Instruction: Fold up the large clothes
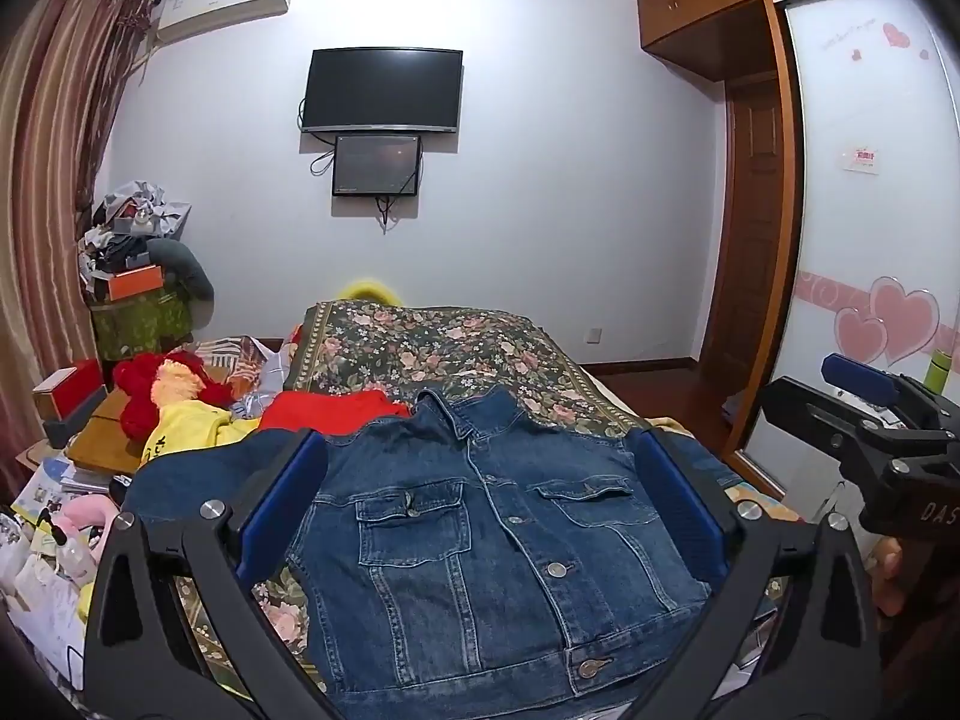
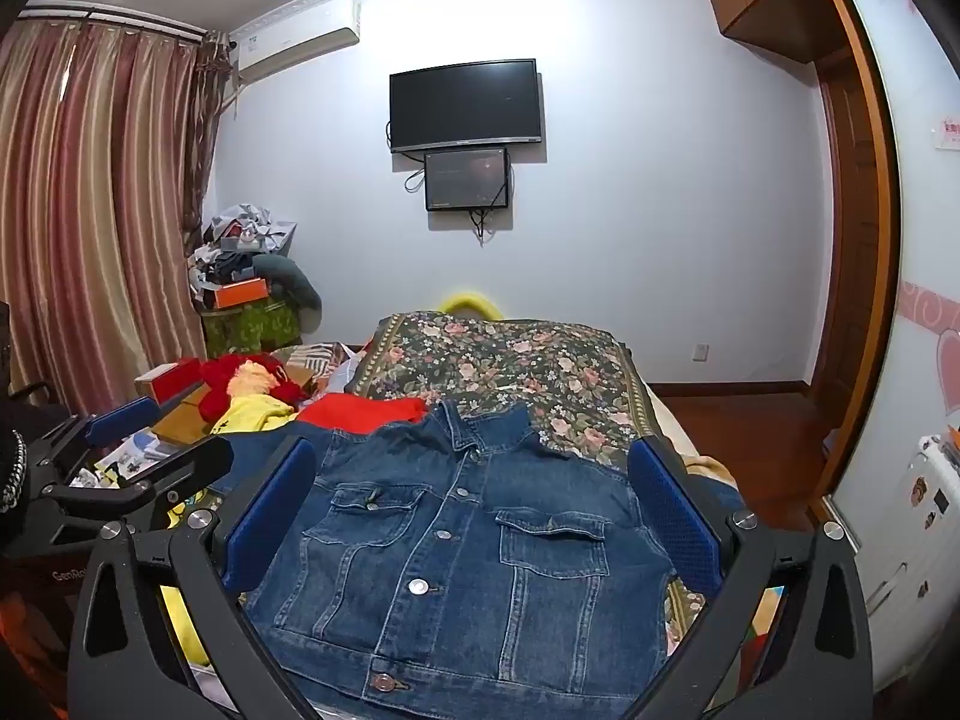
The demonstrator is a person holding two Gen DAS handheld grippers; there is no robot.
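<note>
A blue denim jacket point(image 1: 480, 540) lies buttoned and front up on the floral bedspread point(image 1: 432, 354), collar toward the far end. It also shows in the right wrist view point(image 2: 468, 552). My left gripper point(image 1: 480, 462) is open and empty, held above the jacket, its blue fingers framing the chest. My right gripper point(image 2: 474, 468) is open and empty too, above the same jacket. The right gripper also shows at the right edge of the left wrist view point(image 1: 864, 396). The left gripper also shows at the left of the right wrist view point(image 2: 120, 438).
A red garment point(image 1: 324, 411), a yellow garment point(image 1: 186, 426) and a red plush toy point(image 1: 156, 384) lie left of the jacket. A cluttered nightstand point(image 1: 90, 438) and piled boxes point(image 1: 132, 288) stand by the curtain. A wardrobe point(image 1: 870, 180) is on the right.
</note>
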